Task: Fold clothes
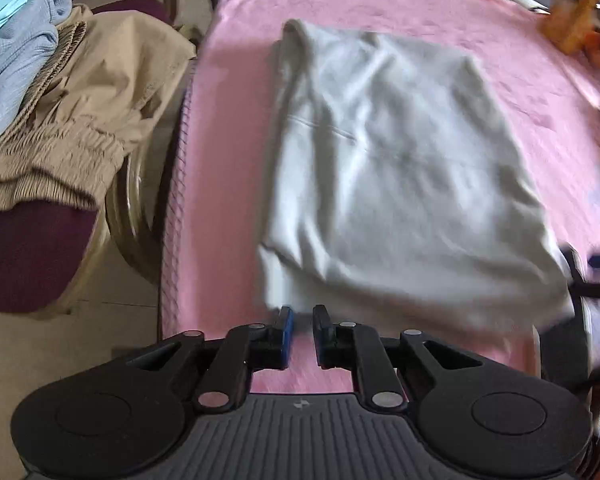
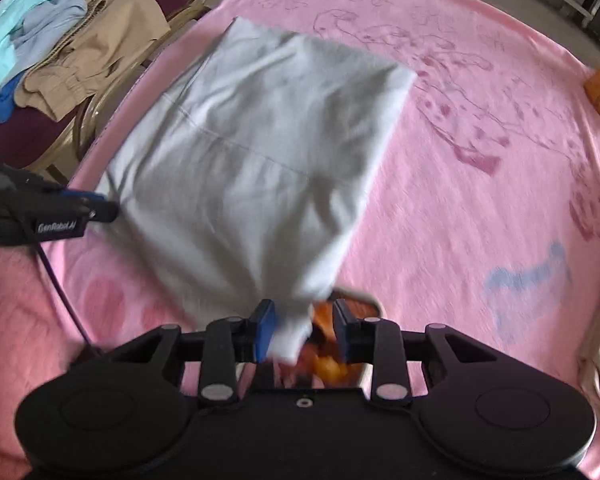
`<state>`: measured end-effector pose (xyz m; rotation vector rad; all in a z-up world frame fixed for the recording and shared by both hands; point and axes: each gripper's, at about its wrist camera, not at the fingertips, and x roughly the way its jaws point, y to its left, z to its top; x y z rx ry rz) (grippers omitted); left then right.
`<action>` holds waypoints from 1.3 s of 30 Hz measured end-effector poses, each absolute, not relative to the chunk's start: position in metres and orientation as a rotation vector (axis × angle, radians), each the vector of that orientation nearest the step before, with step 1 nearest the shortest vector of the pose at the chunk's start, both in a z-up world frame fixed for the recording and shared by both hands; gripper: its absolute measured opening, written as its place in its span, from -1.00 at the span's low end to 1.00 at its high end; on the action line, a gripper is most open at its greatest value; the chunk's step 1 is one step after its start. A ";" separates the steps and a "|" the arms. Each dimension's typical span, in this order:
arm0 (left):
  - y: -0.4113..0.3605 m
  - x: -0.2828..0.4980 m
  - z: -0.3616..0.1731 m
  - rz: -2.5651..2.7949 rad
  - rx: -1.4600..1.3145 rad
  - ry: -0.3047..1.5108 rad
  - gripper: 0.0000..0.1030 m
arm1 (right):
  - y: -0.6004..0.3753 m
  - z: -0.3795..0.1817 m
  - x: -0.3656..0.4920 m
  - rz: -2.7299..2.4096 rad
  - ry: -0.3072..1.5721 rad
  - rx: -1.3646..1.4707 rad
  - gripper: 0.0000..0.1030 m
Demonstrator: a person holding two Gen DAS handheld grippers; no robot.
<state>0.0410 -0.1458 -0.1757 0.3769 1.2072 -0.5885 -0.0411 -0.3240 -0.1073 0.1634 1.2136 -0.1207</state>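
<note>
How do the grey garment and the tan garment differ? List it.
The grey garment lies spread flat on the pink blanket; the tan garment is heaped on a chair beside the table. The grey garment is smooth and plain; the tan garment is crumpled, with gathered elastic bands. The right gripper has the grey garment's near corner between its fingers; nothing touches the tan garment. Both are cloth.

Soft daylight, seemingly from the far side, lights both fisheye views, whose edges bow strongly, while motion blur smears the grey garment (image 1: 400, 184) and pink blanket (image 2: 480, 184).
</note>
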 end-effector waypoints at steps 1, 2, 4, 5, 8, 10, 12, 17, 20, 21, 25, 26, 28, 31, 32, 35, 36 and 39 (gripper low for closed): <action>-0.142 0.036 -0.170 -0.623 0.355 1.190 -0.74 | -0.326 -0.102 -0.046 -0.124 1.201 0.174 -0.40; -0.141 0.032 -0.164 -0.651 0.336 1.162 -0.74 | -0.329 -0.097 -0.050 -0.128 1.189 0.185 -0.40; -0.146 0.028 -0.155 -0.679 0.324 1.100 -0.74 | -0.332 -0.089 -0.054 -0.135 1.158 0.219 -0.40; -0.151 0.030 -0.154 -0.681 0.314 1.087 -0.74 | -0.333 -0.088 -0.052 -0.139 1.137 0.247 -0.40; -0.166 0.039 -0.163 -0.691 0.274 1.107 -0.74 | -0.329 -0.098 -0.040 -0.128 1.121 0.317 -0.40; -0.173 0.044 -0.177 -0.703 0.266 1.172 -0.74 | -0.324 -0.111 -0.032 -0.128 1.140 0.339 -0.40; -0.178 0.035 -0.185 -0.708 0.324 1.201 -0.73 | -0.321 -0.125 -0.027 -0.112 1.186 0.358 -0.40; -0.169 0.010 -0.184 -0.685 0.484 1.224 -0.72 | -0.311 -0.126 -0.038 -0.061 1.240 0.285 -0.40; -0.152 0.005 -0.170 -0.695 0.454 1.205 -0.73 | -0.317 -0.108 -0.052 -0.042 1.218 0.328 -0.40; -0.145 0.005 -0.160 -0.707 0.415 1.192 -0.73 | -0.320 -0.101 -0.056 -0.038 1.204 0.351 -0.40; -0.128 0.010 -0.117 -0.721 0.307 1.091 -0.73 | -0.335 -0.067 -0.067 -0.037 1.106 0.419 -0.39; -0.127 0.012 -0.107 -0.716 0.288 1.067 -0.73 | -0.339 -0.059 -0.068 -0.038 1.082 0.426 -0.37; -0.130 0.019 -0.093 -0.706 0.255 1.030 -0.73 | -0.348 -0.042 -0.067 -0.046 1.036 0.430 -0.32; -0.143 0.027 -0.087 -0.693 0.210 0.988 -0.70 | -0.362 -0.024 -0.066 -0.076 0.971 0.420 -0.29; -0.145 0.030 -0.087 -0.686 0.198 0.982 -0.69 | -0.367 -0.022 -0.065 -0.089 0.950 0.415 -0.29; -0.152 0.037 -0.090 -0.668 0.186 0.973 -0.70 | -0.383 -0.014 -0.063 -0.142 0.858 0.385 -0.29; -0.155 0.039 -0.091 -0.666 0.185 0.971 -0.71 | -0.387 -0.013 -0.061 -0.160 0.833 0.366 -0.29; -0.162 0.050 -0.097 -0.665 0.165 0.975 -0.74 | -0.400 -0.013 -0.053 -0.213 0.774 0.306 -0.32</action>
